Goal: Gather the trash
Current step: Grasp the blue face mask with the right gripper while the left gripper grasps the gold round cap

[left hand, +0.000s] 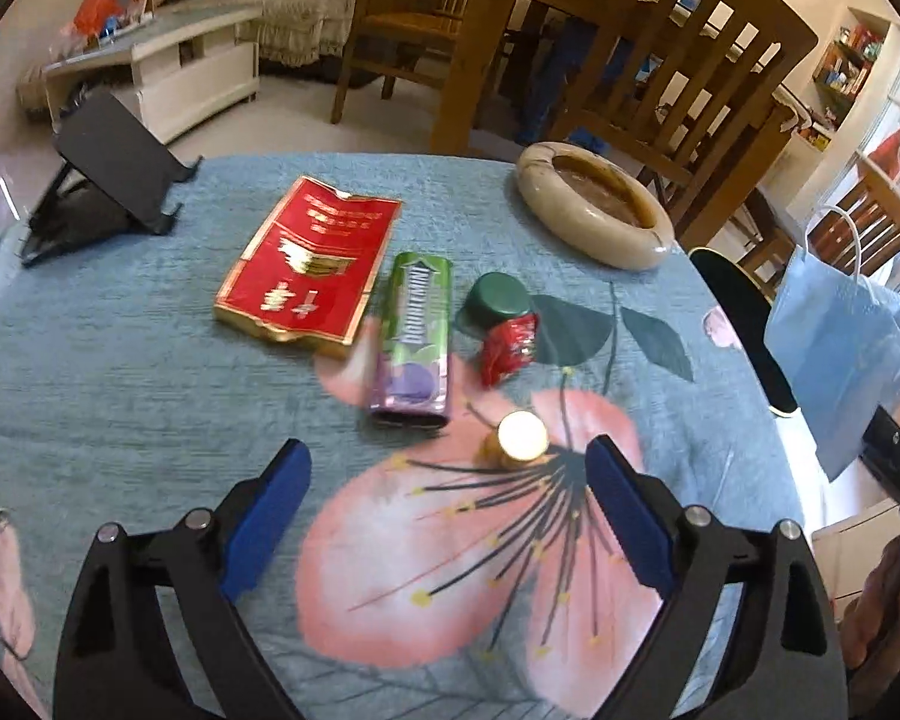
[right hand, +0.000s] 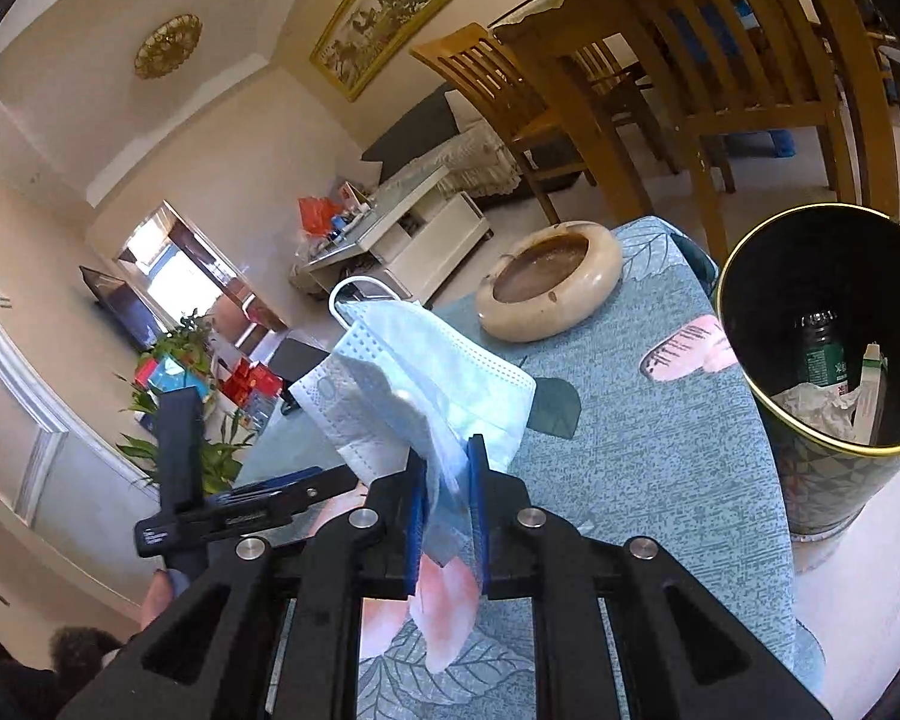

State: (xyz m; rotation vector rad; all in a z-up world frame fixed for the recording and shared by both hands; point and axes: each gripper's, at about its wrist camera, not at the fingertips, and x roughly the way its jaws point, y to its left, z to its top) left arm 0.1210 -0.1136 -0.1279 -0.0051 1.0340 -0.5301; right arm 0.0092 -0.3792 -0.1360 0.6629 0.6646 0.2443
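Note:
My left gripper (left hand: 450, 459) hangs open over the flowered tablecloth (left hand: 90, 360), nothing between its blue pads. Just ahead of it lie a gold cap (left hand: 519, 438), a green and purple gum packet (left hand: 414, 336), a crumpled red wrapper (left hand: 510, 351), a dark green cap (left hand: 498, 300) and a flattened red and gold packet (left hand: 309, 264). My right gripper (right hand: 447, 459) is shut on a light blue face mask (right hand: 426, 384), held up above the table's right edge. The same mask (left hand: 834, 348) shows at the right of the left wrist view. A dark bin (right hand: 810, 480) with a gold rim stands to the right, beside the table.
In the bin are a green bottle (right hand: 825, 354), crumpled paper (right hand: 816, 408) and a carton. A beige stone ashtray (left hand: 594, 210) sits at the table's far right and a black folding stand (left hand: 108, 180) at the far left. Wooden chairs (left hand: 678, 60) stand behind.

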